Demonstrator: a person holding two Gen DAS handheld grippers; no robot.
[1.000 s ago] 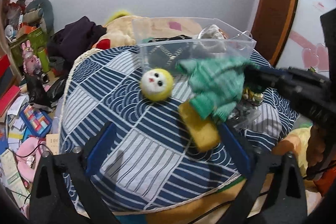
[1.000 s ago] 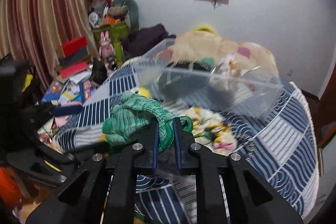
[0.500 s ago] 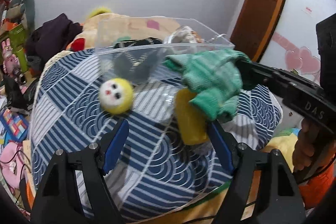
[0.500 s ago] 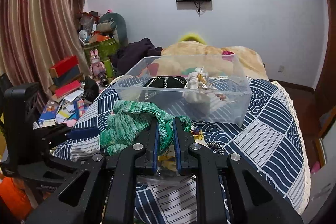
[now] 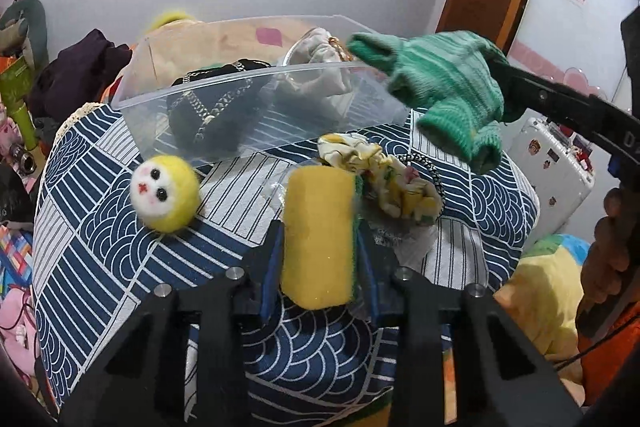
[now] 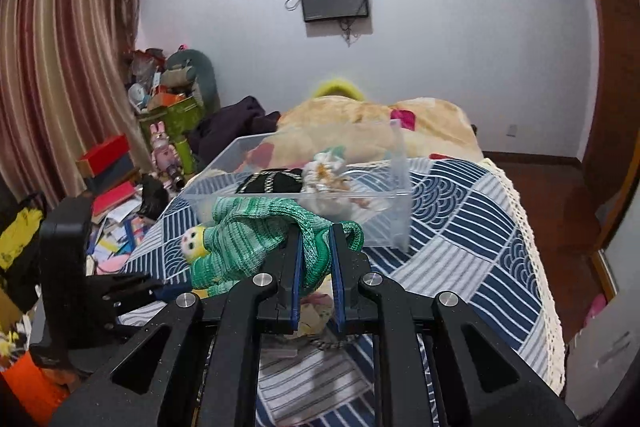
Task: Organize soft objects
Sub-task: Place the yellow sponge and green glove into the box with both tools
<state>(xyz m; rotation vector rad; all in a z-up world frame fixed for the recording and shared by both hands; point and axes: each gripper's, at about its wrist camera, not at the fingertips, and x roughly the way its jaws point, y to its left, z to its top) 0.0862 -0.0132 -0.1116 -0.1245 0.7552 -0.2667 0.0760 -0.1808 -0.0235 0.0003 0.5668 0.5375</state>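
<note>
Even, soft indoor light — strong fisheye bending, dark vignetted corners, slight blur.

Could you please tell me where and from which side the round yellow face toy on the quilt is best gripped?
The yellow face toy is a soft ball lying free on the quilt, so probably from above, fingers straddling its widest middle. The clear bin crowds its far side; near and left sides are open.
</note>
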